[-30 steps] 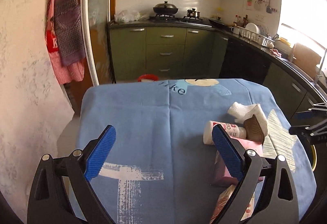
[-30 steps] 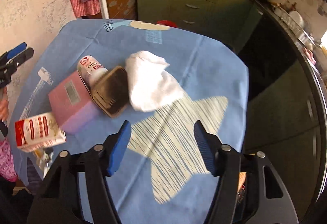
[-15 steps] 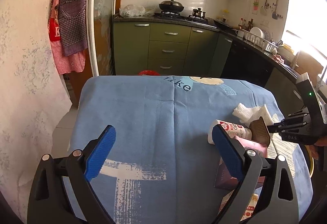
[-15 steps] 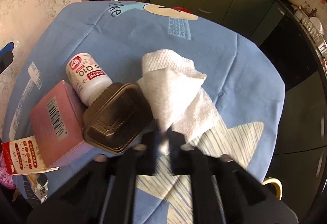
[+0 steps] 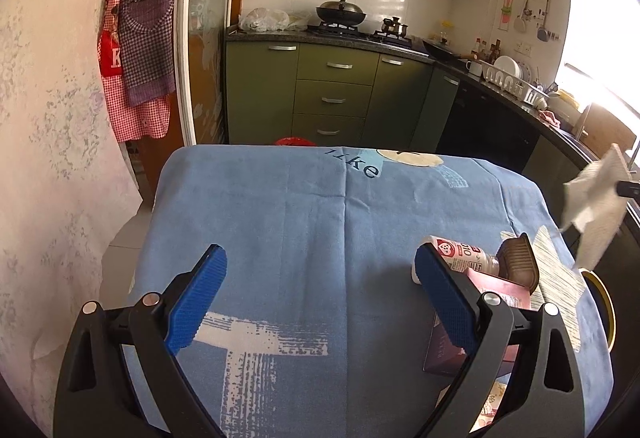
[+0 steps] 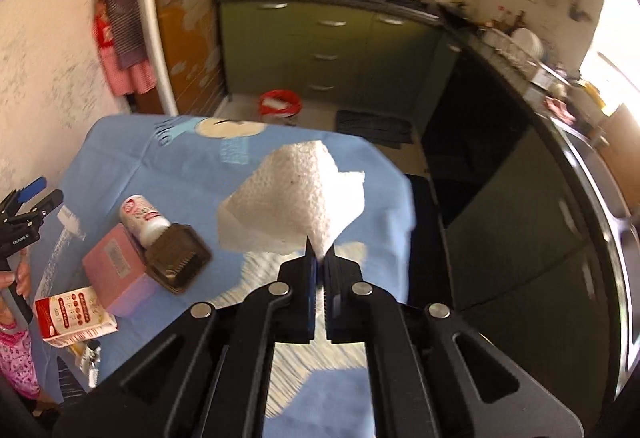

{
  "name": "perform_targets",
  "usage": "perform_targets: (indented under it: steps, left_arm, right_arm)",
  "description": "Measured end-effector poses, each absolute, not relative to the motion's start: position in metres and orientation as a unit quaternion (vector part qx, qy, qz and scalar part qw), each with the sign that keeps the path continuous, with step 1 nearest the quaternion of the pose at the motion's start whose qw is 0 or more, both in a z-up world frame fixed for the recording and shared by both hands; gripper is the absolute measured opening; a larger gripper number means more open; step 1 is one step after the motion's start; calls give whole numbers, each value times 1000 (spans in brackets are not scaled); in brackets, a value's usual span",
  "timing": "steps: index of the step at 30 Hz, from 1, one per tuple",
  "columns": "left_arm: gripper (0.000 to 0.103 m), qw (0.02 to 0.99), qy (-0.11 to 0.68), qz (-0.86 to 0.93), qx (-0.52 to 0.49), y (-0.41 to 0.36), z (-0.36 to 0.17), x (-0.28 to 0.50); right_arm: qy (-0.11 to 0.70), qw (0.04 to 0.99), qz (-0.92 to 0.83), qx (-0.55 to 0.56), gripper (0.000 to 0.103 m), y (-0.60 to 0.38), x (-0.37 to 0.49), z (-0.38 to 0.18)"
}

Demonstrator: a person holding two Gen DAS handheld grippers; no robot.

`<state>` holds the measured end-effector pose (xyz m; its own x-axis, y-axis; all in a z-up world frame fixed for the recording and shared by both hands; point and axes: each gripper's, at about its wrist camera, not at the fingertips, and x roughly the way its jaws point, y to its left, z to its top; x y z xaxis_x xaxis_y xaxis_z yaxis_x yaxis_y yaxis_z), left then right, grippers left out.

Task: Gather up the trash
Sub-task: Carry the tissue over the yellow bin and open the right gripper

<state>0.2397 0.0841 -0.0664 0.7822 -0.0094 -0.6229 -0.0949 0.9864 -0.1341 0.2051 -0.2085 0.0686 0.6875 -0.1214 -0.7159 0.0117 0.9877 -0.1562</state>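
My right gripper (image 6: 319, 259) is shut on a white paper towel (image 6: 296, 198), which hangs in the air above the blue tablecloth (image 6: 168, 166). The same paper towel (image 5: 596, 206) shows at the right edge of the left wrist view, off the table's right side. On the cloth lie a white bottle (image 6: 142, 218), a brown plastic tray (image 6: 178, 262), a pink box (image 6: 116, 270) and a red-and-white carton (image 6: 72, 312). My left gripper (image 5: 318, 298) stands open over the cloth, nothing between its fingers; the bottle (image 5: 460, 252) and brown tray (image 5: 520, 264) lie just to its right.
A red bin (image 6: 279, 103) stands on the floor beyond the table's far edge. Green cabinets (image 5: 332, 98) and a dark counter (image 6: 560, 142) run along the back and right. A wall (image 5: 52, 158) with hanging aprons (image 5: 136, 50) borders the left.
My right gripper went from open above the cloth to shut on the paper towel, then lifted it off the table. The left gripper stayed open and nearly still.
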Motion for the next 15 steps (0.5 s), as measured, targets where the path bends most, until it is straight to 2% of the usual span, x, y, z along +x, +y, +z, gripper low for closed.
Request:
perform_targets:
  steps: [7,15]
  left_arm:
    - [94,941,328,26,-80,83,-67,240]
    - [94,940,334,26,-70,76,-71,243]
  right_arm:
    - [402,903,-148,-30,3,-300,153,79]
    - [447,868,-214,21,3,-370,120,31]
